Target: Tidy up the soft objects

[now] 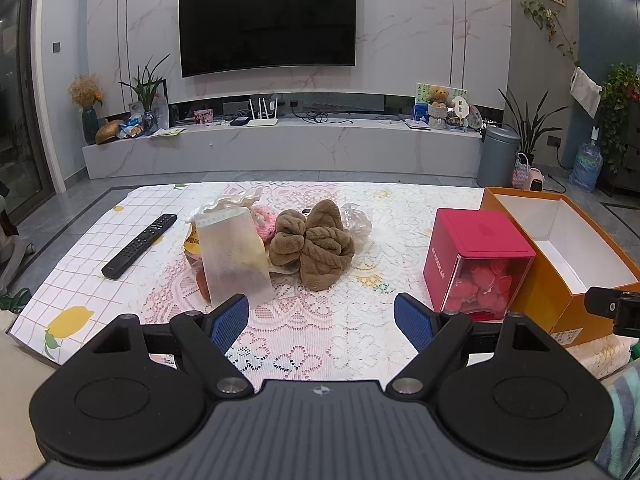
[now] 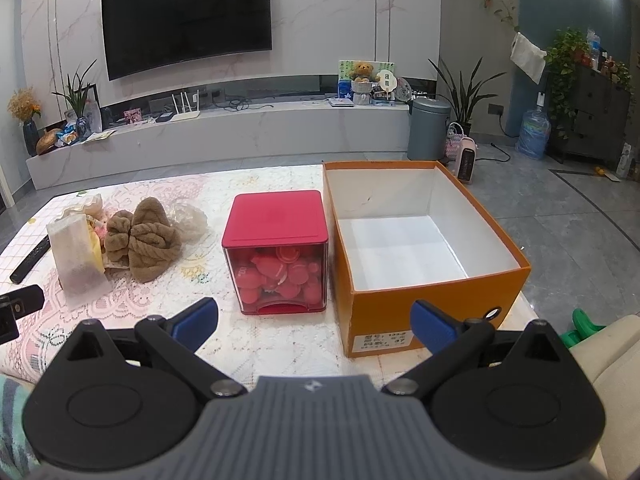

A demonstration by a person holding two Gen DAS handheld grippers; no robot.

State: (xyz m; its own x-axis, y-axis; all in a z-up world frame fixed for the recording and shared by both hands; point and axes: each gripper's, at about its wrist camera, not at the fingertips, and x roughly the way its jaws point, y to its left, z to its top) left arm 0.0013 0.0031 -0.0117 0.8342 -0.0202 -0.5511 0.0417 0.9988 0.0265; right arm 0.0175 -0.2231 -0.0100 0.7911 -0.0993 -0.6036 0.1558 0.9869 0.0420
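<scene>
Nothing is held yet: the left hand-held gripper (image 1: 321, 320) and right hand-held gripper (image 2: 314, 322) are both spread wide; the brown towel (image 1: 313, 243) is piled on the counter (image 1: 304, 336); next it must be pinched and carried to the orange box (image 2: 424, 236).

Lace-covered bench (image 1: 320, 344) carries a TV remote (image 1: 140, 245), a white pouch (image 1: 234, 260), brown towels (image 1: 316, 242), a red-lidded box (image 2: 278, 252) and an open orange shoebox (image 2: 420, 304).

Ahead of the left claw: brown plush cloth (image 1: 310, 244), black remote (image 1: 140, 245). Ahead of the right claw: red-lidded cube (image 2: 276, 252), orange box (image 2: 432, 312) with white inside. Tablecloth (image 1: 320, 340) white lace, lemon-printed grid.
</scene>
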